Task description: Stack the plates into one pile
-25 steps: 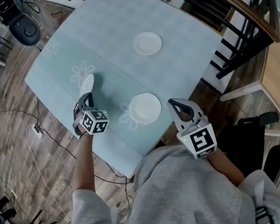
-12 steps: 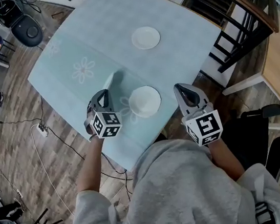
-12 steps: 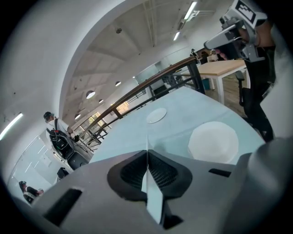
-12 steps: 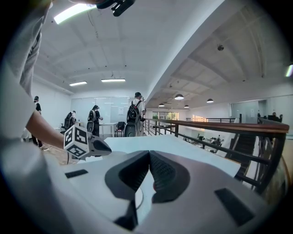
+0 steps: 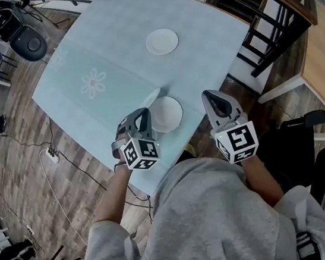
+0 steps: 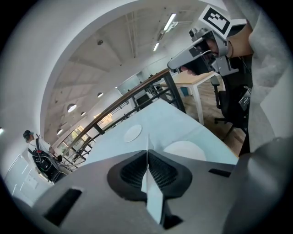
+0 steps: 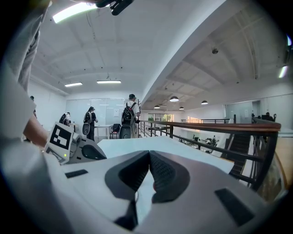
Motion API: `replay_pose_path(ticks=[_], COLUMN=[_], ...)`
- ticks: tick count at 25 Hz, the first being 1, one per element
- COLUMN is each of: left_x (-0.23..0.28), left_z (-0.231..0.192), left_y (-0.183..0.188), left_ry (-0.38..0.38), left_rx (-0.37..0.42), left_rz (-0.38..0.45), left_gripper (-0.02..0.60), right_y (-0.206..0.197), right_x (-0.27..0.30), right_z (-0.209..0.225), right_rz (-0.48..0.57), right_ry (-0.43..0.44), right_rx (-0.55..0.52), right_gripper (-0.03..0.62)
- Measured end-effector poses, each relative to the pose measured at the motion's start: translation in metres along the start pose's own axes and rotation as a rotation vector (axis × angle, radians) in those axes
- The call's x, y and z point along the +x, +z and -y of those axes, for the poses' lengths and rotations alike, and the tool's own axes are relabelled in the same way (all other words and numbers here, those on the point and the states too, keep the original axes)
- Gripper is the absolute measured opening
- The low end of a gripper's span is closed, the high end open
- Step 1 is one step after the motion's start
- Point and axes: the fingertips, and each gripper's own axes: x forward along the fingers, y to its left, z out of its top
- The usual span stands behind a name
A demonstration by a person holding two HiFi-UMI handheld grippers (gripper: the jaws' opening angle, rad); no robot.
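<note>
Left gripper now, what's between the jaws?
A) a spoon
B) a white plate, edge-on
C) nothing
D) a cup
B: in its own view the left gripper is shut on the thin rim of a white plate, which runs edge-on between the pads.

The table (image 5: 107, 38) is big and pale blue-green, with faint checks all over its top. It stands on a brown wood floor (image 5: 24, 170). A white flower (image 5: 93, 83) is drawn on the left part of the top. Two round white plates lie flat on the table. The near plate (image 5: 166, 115) sits close to the near edge. The far plate (image 5: 162, 41) sits farther back, almost straight behind it. The two plates are well apart, with bare table between them.
</note>
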Motion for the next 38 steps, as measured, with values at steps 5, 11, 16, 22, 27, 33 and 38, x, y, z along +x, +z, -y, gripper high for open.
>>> replay_pose_path(ticks=[5, 11, 16, 22, 27, 33, 38], left_x=[0.005, 0.014, 0.025, 0.04, 0.051, 0.051, 0.047], left_z=[0.036, 0.074, 0.107, 0.135, 0.15, 0.166, 0.144], left_y=[0.005, 0.0, -0.005, -0.01, -0.022, -0.034, -0.014], left_ry=[-0.078, -0.182, -0.274, -0.344, -0.411, -0.468, -0.372], left_rx=[0.036, 0.036, 0.036, 0.03, -0.003, -0.175, -0.403], left_rz=[-0.015, -0.047, -0.076, -0.102, -0.138, -0.171, -0.03], left_gripper=[0.028, 0.028, 0.029, 0.031, 0.038, 0.044, 0.121], right_y=[-0.009, -0.016, -0.018, -0.023, -0.02, -0.027, -0.032], right_x=[-0.007, -0.01, -0.015, -0.019, -0.02, -0.026, -0.026], right_z=[0.003, 0.008, 0.015, 0.018, 0.028, 0.039, 0.051], right_rz=[-0.01, -0.027, -0.033, -0.041, -0.047, -0.081, -0.095], right_ry=[-0.013, -0.03, -0.051, -0.055, -0.067, -0.076, -0.079], right_rx=[0.014, 0.008, 0.017, 0.063, 0.07, 0.059, 0.031], right_gripper=[0.026, 0.026, 0.026, 0.026, 0.026, 0.026, 0.026])
